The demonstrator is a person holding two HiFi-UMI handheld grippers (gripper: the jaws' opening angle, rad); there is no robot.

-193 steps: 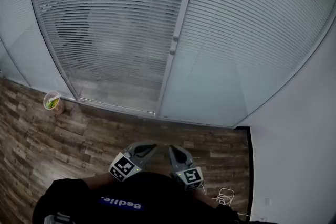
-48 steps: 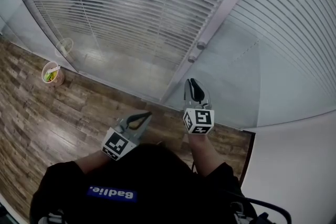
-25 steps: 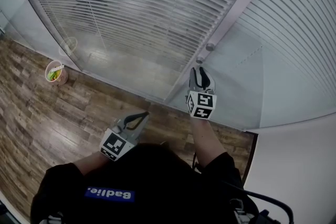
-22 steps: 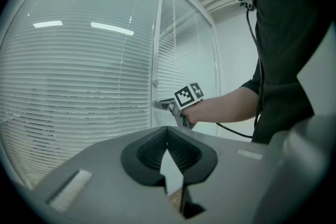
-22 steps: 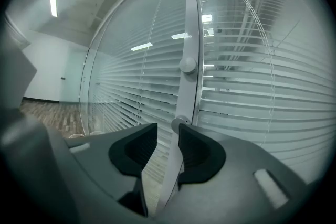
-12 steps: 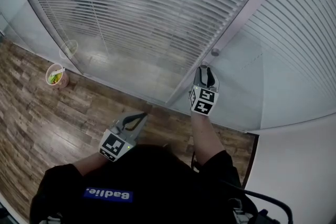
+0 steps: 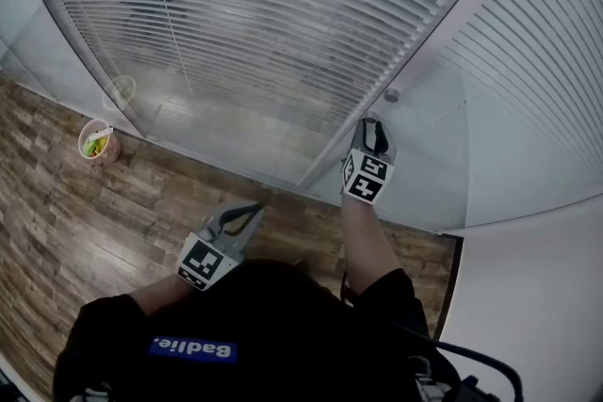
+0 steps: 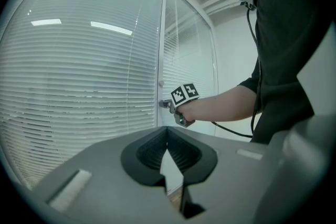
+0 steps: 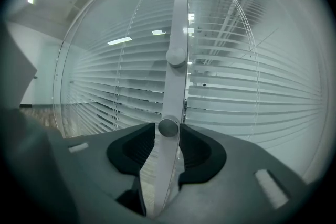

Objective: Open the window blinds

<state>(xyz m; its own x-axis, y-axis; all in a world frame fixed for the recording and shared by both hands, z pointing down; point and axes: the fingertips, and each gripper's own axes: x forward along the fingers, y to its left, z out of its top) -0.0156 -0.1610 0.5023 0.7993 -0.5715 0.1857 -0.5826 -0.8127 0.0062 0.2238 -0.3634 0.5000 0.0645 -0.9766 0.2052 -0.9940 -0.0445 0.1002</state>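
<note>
Slatted white blinds (image 7: 236, 14) hang behind the glass on both sides of a pale upright frame post (image 9: 176, 18). The post carries two round knobs. The upper knob (image 9: 176, 56) is free and also shows in the head view (image 7: 391, 95). The lower knob (image 9: 168, 127) sits between the tips of my right gripper (image 7: 374, 125), whose jaws are opening around it without pressing on it. My left gripper (image 7: 252, 212) hangs lower and to the left, away from the glass, its tips together on nothing. In the left gripper view my left gripper (image 8: 167, 131) looks across at my right gripper (image 8: 165, 104) at the post.
A paper cup (image 7: 96, 141) with something green in it stands on the wood floor (image 7: 57, 202) by the glass at left. A plain white wall (image 7: 528, 297) closes the right side. The person's dark shirt fills the bottom of the head view.
My right gripper has pushed forward along the post to the lower knob, and its jaws have spread apart around it. The left gripper has barely shifted.
</note>
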